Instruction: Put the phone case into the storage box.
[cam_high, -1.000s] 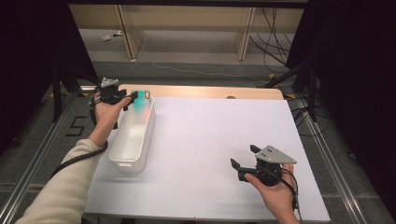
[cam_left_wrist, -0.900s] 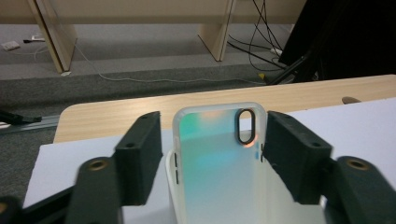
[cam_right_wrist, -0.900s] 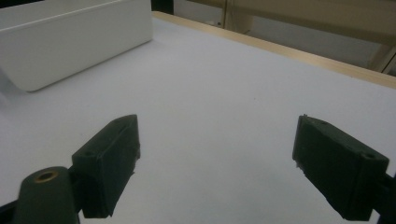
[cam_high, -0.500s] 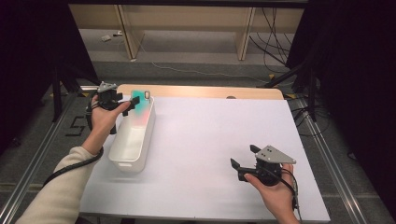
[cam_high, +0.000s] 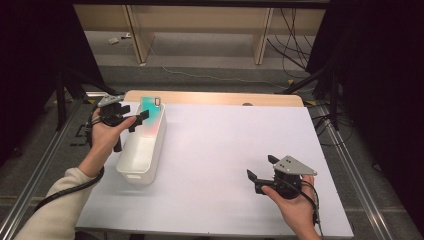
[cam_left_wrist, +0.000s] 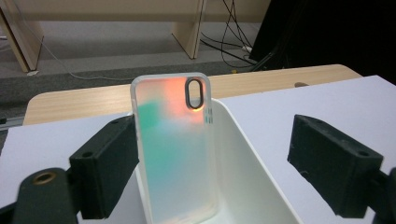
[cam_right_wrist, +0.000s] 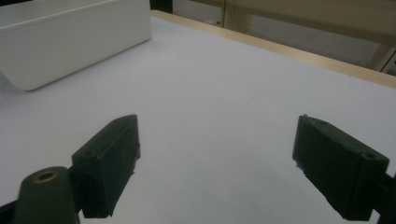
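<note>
An iridescent clear phone case (cam_high: 150, 112) (cam_left_wrist: 175, 149), tinted green and orange, stands nearly upright at the far end of a white bin (cam_high: 142, 165) (cam_left_wrist: 252, 172) on the left of the table. My left gripper (cam_high: 136, 120) (cam_left_wrist: 233, 158) hovers at the bin's far left rim, open. Its left jaw sits right beside the case's edge and its right jaw is well apart from it. My right gripper (cam_high: 261, 167) (cam_right_wrist: 215, 163) rests low over the white table near the front right, open, with nothing between its jaws.
The white table surface (cam_high: 225, 150) spreads between the two grippers. A wooden strip (cam_high: 220, 98) runs along the far edge. In the right gripper view the bin (cam_right_wrist: 70, 42) lies far off at the upper left. Cables and wooden legs stand on the floor beyond.
My left gripper has drawn back slightly toward the person and left, leaving the phone case propped in the bin. The right gripper has stayed in place.
</note>
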